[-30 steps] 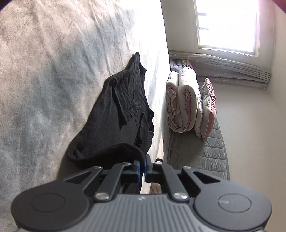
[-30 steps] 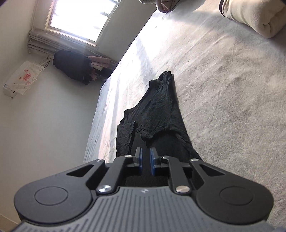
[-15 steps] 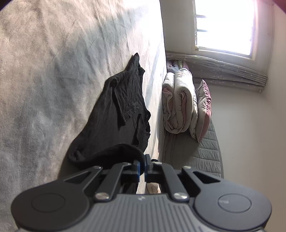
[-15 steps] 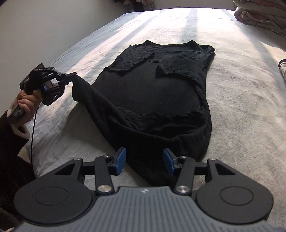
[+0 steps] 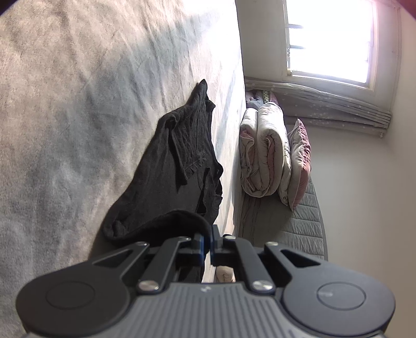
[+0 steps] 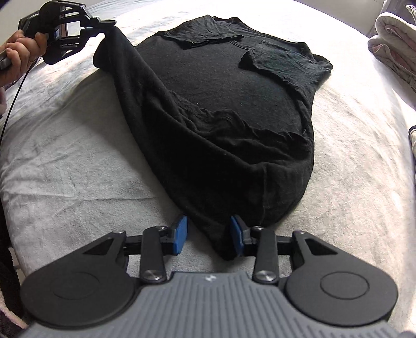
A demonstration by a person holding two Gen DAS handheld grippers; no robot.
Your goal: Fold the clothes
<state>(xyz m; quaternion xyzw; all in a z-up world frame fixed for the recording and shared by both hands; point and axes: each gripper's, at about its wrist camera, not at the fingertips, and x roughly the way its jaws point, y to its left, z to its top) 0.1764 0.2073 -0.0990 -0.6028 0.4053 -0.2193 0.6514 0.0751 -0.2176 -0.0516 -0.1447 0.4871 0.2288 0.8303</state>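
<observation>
T-shirt (image 6: 228, 109): black, spread on the pale bed cover (image 6: 78, 161), both sleeves folded in
Right gripper (image 6: 208, 234): jaws wide apart, hem corner lying loose between them
Left gripper (image 5: 207, 244): pinched tight on the other hem corner, lifting it
Far side: rolled duvet (image 5: 262, 150)

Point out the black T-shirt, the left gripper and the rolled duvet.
black T-shirt (image 6: 228, 104): right wrist view, middle of the flat body panel.
left gripper (image 6: 109, 24): right wrist view, fingertips pinching the lifted hem corner.
rolled duvet (image 5: 265, 150): left wrist view, middle of the cream roll.
</observation>
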